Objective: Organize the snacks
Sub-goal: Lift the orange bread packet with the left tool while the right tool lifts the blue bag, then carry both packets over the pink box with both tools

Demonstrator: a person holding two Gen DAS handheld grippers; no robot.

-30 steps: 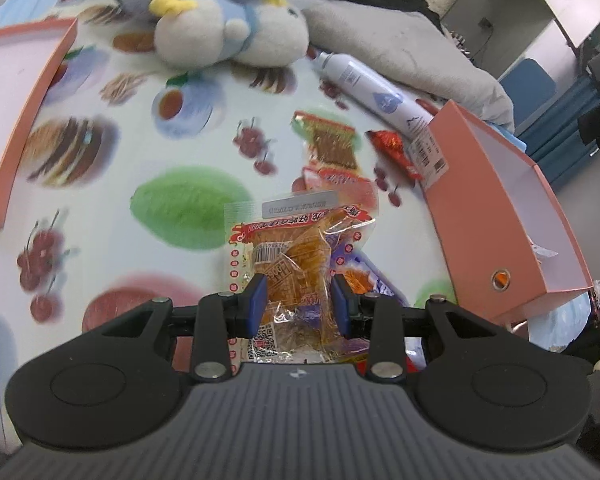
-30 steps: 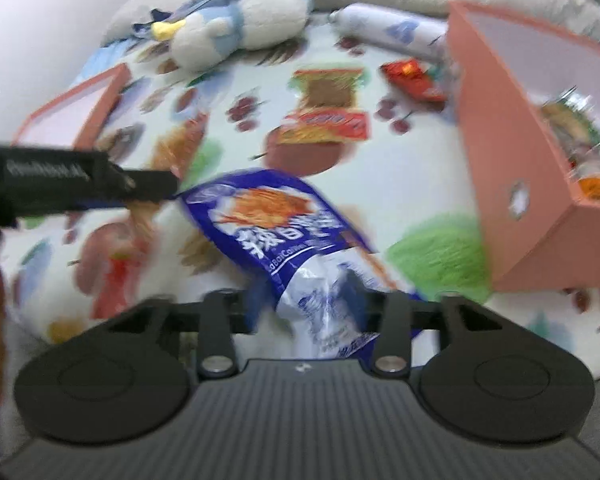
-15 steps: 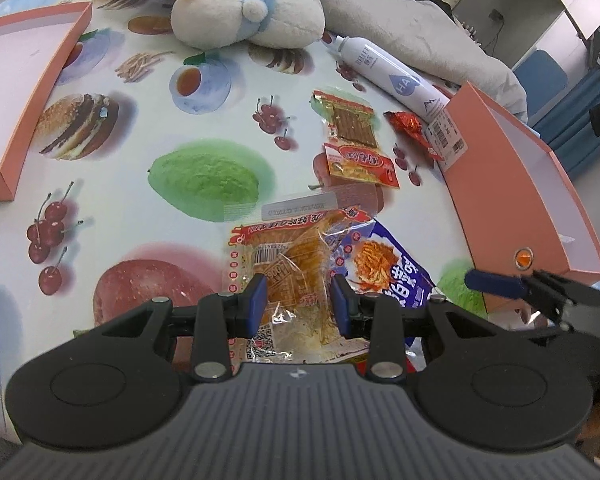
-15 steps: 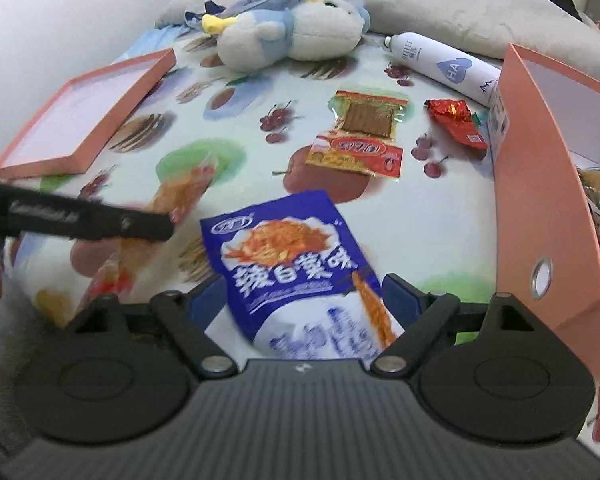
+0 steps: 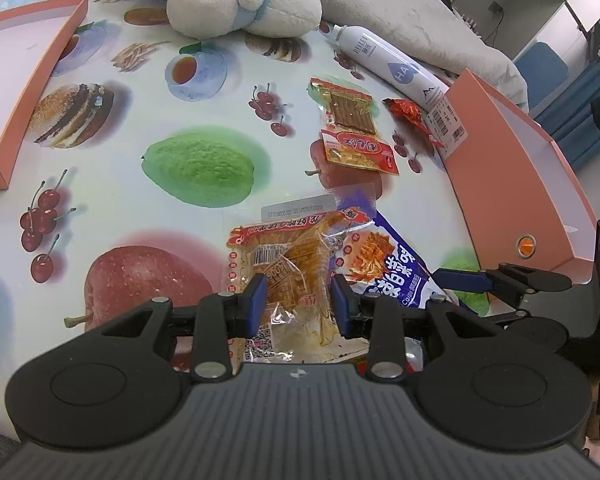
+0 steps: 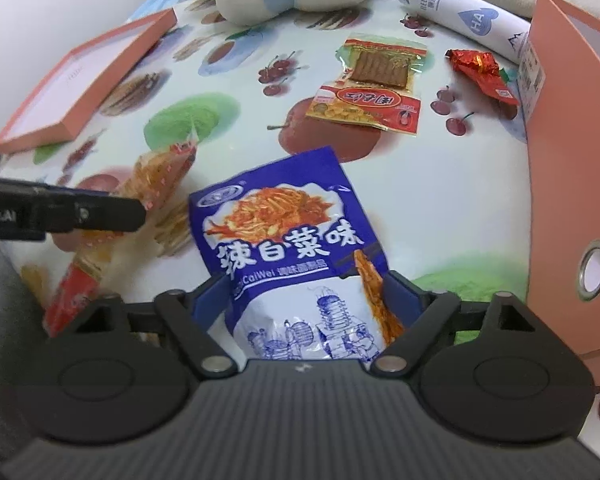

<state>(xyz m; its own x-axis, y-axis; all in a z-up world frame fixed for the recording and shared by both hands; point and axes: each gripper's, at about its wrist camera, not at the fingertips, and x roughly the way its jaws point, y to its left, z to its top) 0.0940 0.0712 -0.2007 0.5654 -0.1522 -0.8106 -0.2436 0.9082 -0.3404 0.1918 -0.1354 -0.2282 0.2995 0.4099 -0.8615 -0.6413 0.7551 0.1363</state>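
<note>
My left gripper (image 5: 299, 302) is shut on a clear orange snack packet (image 5: 288, 264), held just above the table. The same packet shows in the right wrist view (image 6: 160, 176). My right gripper (image 6: 308, 292) is open, its jaws on either side of a blue snack bag (image 6: 292, 240) lying flat on the table; the bag also shows in the left wrist view (image 5: 384, 264). A red-and-yellow packet (image 6: 364, 106), a brown-strip packet (image 6: 380, 62) and a red foil snack (image 6: 480, 70) lie farther back. The orange box (image 6: 572, 128) stands at the right.
An orange box lid (image 5: 28, 72) lies at the left. A plush bird (image 5: 240, 4) and a white spray bottle (image 5: 388, 64) lie at the back, with a grey blanket (image 5: 420, 28) behind. The table has a fruit-print cloth (image 5: 200, 164).
My right gripper has opened and let the blue bag down flat on the table. My left gripper still holds the orange packet and has moved slightly forward.
</note>
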